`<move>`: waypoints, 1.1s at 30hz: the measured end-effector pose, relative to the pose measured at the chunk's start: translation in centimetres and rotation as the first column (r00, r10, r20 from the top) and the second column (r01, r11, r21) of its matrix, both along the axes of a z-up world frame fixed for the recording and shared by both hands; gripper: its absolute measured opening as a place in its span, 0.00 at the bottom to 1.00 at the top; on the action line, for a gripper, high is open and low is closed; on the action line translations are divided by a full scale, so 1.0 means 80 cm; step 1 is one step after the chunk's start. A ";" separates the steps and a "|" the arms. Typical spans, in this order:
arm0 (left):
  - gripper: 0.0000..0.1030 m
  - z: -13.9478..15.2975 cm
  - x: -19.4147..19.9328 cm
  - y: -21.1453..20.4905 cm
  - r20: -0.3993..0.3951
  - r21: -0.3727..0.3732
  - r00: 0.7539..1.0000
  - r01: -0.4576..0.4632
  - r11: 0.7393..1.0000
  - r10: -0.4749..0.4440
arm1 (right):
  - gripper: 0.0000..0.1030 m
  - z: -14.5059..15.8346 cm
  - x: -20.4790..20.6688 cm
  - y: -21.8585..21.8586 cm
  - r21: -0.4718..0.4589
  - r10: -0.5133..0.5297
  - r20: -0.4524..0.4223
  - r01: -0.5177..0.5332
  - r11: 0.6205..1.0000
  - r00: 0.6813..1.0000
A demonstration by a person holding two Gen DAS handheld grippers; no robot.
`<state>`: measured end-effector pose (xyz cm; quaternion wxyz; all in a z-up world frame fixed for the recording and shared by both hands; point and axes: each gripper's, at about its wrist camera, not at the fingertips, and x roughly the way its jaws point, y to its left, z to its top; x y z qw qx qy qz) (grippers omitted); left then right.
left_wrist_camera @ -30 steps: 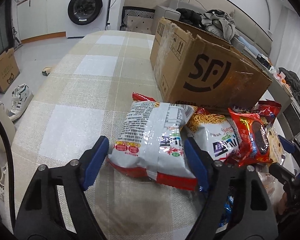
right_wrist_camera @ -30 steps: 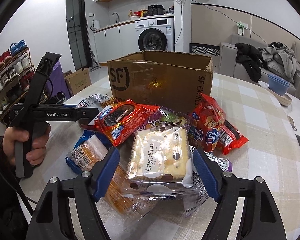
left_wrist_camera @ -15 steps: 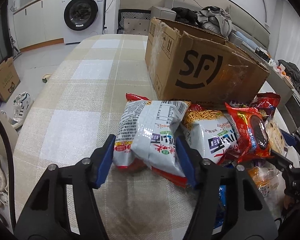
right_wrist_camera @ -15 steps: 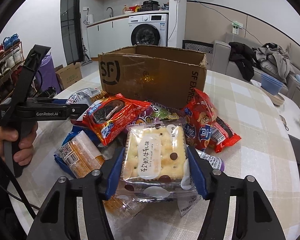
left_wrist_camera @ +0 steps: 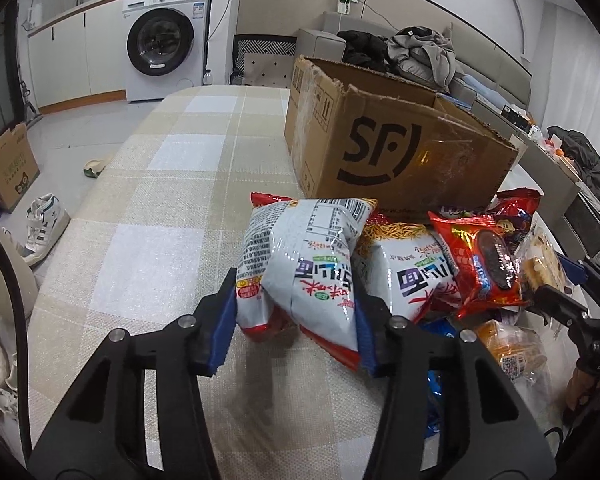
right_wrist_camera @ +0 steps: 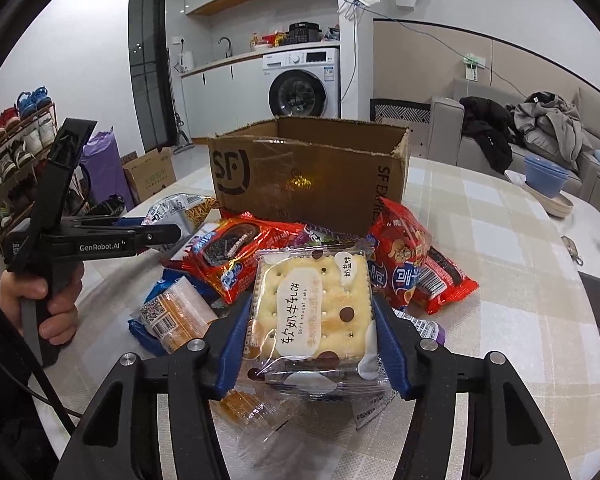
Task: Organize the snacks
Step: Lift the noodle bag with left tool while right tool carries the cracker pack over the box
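Note:
My left gripper [left_wrist_camera: 296, 332] is shut on a white and red noodle snack bag [left_wrist_camera: 300, 264], squeezed and lifted off the checked tablecloth. My right gripper [right_wrist_camera: 310, 350] is shut on a clear cracker pack [right_wrist_camera: 314, 308] with a white label, held above the snack pile. An open SF cardboard box [left_wrist_camera: 396, 152] stands behind the pile; it also shows in the right wrist view [right_wrist_camera: 308, 176]. The left gripper shows from the side in the right wrist view [right_wrist_camera: 156, 236].
More snacks lie before the box: a second noodle bag [left_wrist_camera: 408, 276], a red cookie bag [right_wrist_camera: 228, 252], red bags [right_wrist_camera: 404, 264], an orange wafer pack [right_wrist_camera: 176, 316]. Bare tablecloth [left_wrist_camera: 160, 216] stretches left of the box. A blue bowl [right_wrist_camera: 546, 178] sits far right.
Both grippers have closed on their packs. The noodle bag is squeezed narrower and raised; the cracker pack is lifted from the pile.

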<state>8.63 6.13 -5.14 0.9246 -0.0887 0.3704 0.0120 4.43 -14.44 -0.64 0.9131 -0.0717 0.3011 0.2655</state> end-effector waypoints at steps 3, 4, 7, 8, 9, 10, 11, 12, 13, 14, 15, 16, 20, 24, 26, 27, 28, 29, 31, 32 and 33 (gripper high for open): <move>0.45 0.007 -0.011 -0.004 0.026 0.012 1.000 0.002 1.000 -0.002 | 0.57 0.002 -0.005 -0.004 0.018 0.001 0.018 -0.002 1.000 1.000; 0.45 0.009 -0.014 -0.005 0.034 0.013 0.999 0.001 1.000 -0.002 | 0.57 0.003 -0.006 -0.005 0.023 0.001 0.024 -0.002 1.000 1.000; 0.45 0.016 -0.022 -0.007 0.055 0.017 0.998 -0.001 1.000 0.000 | 0.57 0.008 -0.007 -0.009 0.035 -0.001 0.036 0.000 0.999 0.999; 0.45 0.019 -0.025 -0.008 0.062 0.019 0.998 -0.002 1.000 0.001 | 0.57 0.009 -0.008 -0.010 0.041 -0.003 0.041 0.001 0.999 0.999; 0.45 0.022 -0.028 -0.009 0.071 0.021 0.998 -0.001 1.000 0.000 | 0.57 0.011 -0.009 -0.012 0.048 -0.004 0.045 0.002 0.999 0.999; 0.45 0.025 -0.030 -0.010 0.077 0.021 0.997 -0.003 1.000 0.001 | 0.57 0.012 -0.009 -0.013 0.054 -0.007 0.052 0.004 0.999 0.999; 0.45 0.027 -0.032 -0.011 0.083 0.022 0.997 -0.004 1.000 0.002 | 0.57 0.015 -0.010 -0.015 0.062 -0.007 0.058 0.004 0.998 0.998; 0.45 0.031 -0.035 -0.012 0.093 0.024 0.996 -0.004 1.000 0.002 | 0.57 0.017 -0.011 -0.016 0.070 -0.006 0.064 0.002 0.998 0.998; 0.45 0.035 -0.038 -0.014 0.103 0.026 0.995 -0.005 1.000 0.003 | 0.57 0.020 -0.012 -0.018 0.081 -0.008 0.074 0.002 0.997 0.997; 0.45 0.038 -0.041 -0.015 0.111 0.028 0.994 -0.008 1.000 0.004 | 0.57 0.022 -0.013 -0.020 0.087 -0.009 0.080 0.002 0.996 0.997; 0.45 0.042 -0.044 -0.016 0.121 0.030 0.993 -0.007 1.000 0.004 | 0.57 0.024 -0.014 -0.022 0.094 -0.008 0.085 0.000 0.996 0.996; 0.45 0.046 -0.047 -0.017 0.130 0.029 0.992 -0.007 1.000 0.003 | 0.57 0.025 -0.015 -0.024 0.103 -0.009 0.092 0.000 0.995 0.996; 0.45 0.062 -0.055 -0.022 0.163 0.027 0.987 -0.005 1.000 0.001 | 0.57 0.033 -0.016 -0.028 0.133 -0.014 0.113 -0.001 0.991 0.994; 0.45 0.076 -0.058 -0.027 0.188 0.024 0.982 0.004 1.000 -0.008 | 0.57 0.041 -0.015 -0.031 0.152 -0.018 0.129 -0.002 0.988 0.991; 0.45 0.083 -0.059 -0.030 0.197 0.024 0.980 0.008 1.000 -0.013 | 0.57 0.045 -0.011 -0.033 0.164 -0.021 0.132 -0.001 0.986 0.991; 0.45 0.087 -0.060 -0.032 0.200 0.022 0.980 0.011 1.000 -0.015 | 0.57 0.048 -0.010 -0.034 0.171 -0.023 0.135 0.000 0.985 0.991; 0.45 0.089 -0.059 -0.033 0.203 0.022 0.979 0.014 1.000 -0.018 | 0.57 0.049 -0.010 -0.037 0.177 -0.023 0.137 -0.002 0.984 0.990; 0.45 0.091 -0.059 -0.035 0.206 0.024 0.978 0.017 1.000 -0.021 | 0.57 0.051 -0.008 -0.038 0.180 -0.022 0.136 -0.002 0.984 0.990; 0.45 0.096 -0.058 -0.039 0.211 0.027 0.977 0.020 0.999 -0.026 | 0.57 0.054 -0.007 -0.039 0.189 -0.025 0.140 -0.002 0.982 0.990; 0.46 0.099 -0.058 -0.041 0.212 0.027 0.977 0.024 0.999 -0.029 | 0.57 0.056 -0.005 -0.040 0.193 -0.025 0.140 -0.003 0.981 0.990; 0.46 0.101 -0.057 -0.043 0.214 0.026 0.976 0.025 0.999 -0.030 | 0.57 0.057 -0.003 -0.040 0.197 -0.026 0.141 -0.002 0.980 0.990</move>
